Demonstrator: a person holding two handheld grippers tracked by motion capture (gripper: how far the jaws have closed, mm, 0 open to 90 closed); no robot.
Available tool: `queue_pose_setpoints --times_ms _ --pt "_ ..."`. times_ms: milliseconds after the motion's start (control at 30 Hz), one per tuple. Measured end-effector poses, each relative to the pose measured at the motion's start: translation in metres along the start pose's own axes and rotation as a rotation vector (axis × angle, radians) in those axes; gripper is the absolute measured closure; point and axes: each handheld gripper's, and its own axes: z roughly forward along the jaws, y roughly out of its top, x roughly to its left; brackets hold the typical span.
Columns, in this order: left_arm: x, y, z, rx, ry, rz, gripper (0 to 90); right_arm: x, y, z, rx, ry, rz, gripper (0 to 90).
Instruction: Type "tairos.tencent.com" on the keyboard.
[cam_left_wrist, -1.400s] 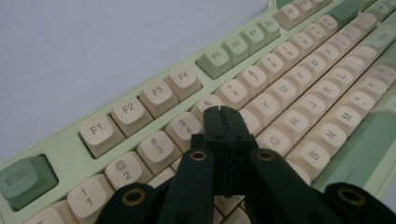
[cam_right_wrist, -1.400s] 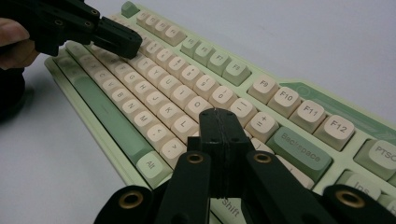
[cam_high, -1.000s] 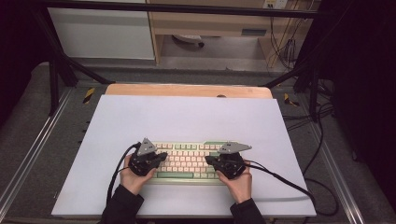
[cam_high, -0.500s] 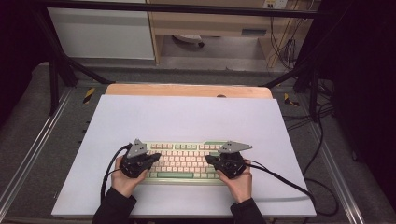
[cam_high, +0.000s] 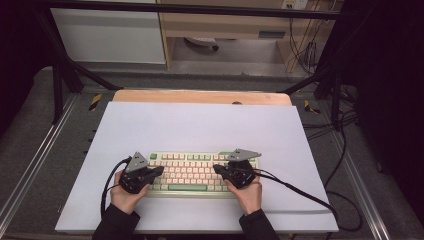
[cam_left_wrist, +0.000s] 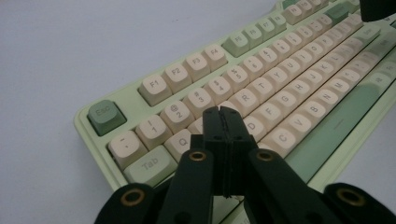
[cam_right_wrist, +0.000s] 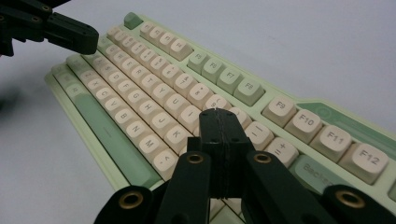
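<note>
High view: keyboard (cam_high: 192, 172) under both tongs.

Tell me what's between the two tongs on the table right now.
In the high view, the middle keys of the keyboard lie between the left tongs and the right tongs; nothing else.

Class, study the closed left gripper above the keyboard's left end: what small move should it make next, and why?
Probably a short dip straight down to tap a key. The left gripper is shut, its jaws pressed together into one narrow tip, poised over the keyboard around the W and E keys. The right gripper, also shut, hangs over the other end, near the P key.
</note>
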Motion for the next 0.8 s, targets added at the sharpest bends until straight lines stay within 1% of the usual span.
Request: queue_pose_setpoints --times_ms 67,133,333,433,467,500,567,800 --pt "0.002 -0.001 -0.001 -0.003 0.001 -0.004 90.0 0.001 0.002 0.005 0.004 0.0 -0.003 90.0" --pt "0.002 -0.002 -0.002 -0.004 0.001 -0.005 90.0 0.003 0.003 0.01 0.007 -0.003 0.006 90.0" --pt "0.006 -0.006 -0.005 -0.008 0.002 -0.024 90.0 0.007 0.005 0.022 0.03 0.0 0.0 90.0" --pt "0.008 -0.008 -0.006 -0.011 0.006 -0.029 90.0 0.007 0.005 0.028 0.037 -0.002 0.0 90.0" --pt "0.008 -0.008 -0.006 -0.01 0.006 -0.029 90.0 0.007 0.004 0.029 0.043 -0.002 0.007 90.0" --pt "0.009 -0.008 -0.007 -0.011 0.006 -0.03 90.0 0.007 0.004 0.03 0.043 -0.004 0.0 90.0" --pt "0.009 -0.008 -0.007 -0.01 0.005 -0.029 90.0 0.007 0.003 0.033 0.051 -0.007 0.007 90.0" --pt "0.011 -0.009 -0.008 -0.015 0.008 -0.034 90.0 0.006 0.001 0.038 0.066 -0.011 -0.002 90.0"
